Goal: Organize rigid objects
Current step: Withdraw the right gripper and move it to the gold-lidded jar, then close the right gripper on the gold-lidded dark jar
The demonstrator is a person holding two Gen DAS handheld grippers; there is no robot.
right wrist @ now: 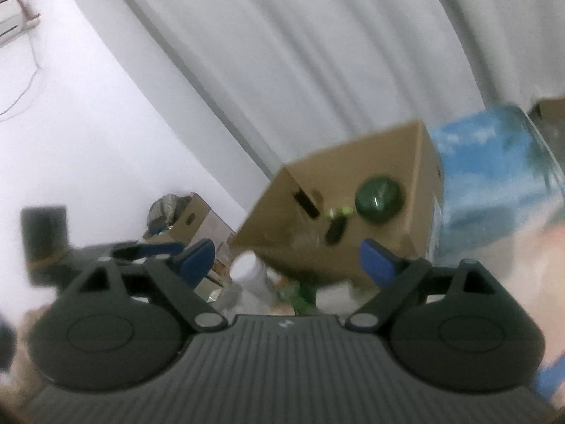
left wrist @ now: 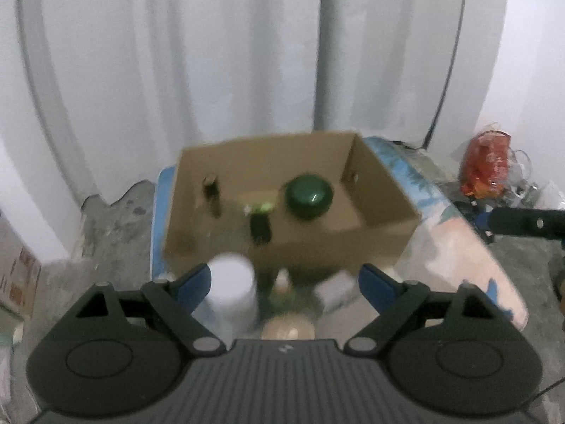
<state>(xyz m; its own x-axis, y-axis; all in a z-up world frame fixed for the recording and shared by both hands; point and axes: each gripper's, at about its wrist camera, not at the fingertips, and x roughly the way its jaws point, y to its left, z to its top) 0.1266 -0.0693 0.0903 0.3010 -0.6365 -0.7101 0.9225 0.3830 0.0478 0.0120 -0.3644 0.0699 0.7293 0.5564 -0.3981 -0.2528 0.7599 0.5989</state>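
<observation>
Both the left gripper [left wrist: 282,279] and right gripper [right wrist: 286,259] have fingers spread, empty; that white bottle [left wrist: 233,291] standing before the cardboard box [left wrist: 385,190] looks light, stiff, slippery, so I'd grab mid-body.

Green round jar [left wrist: 309,196] inside cardboard box [left wrist: 385,194]

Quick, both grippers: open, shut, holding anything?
Left gripper: open, holding nothing.
Right gripper: open, holding nothing.
</observation>
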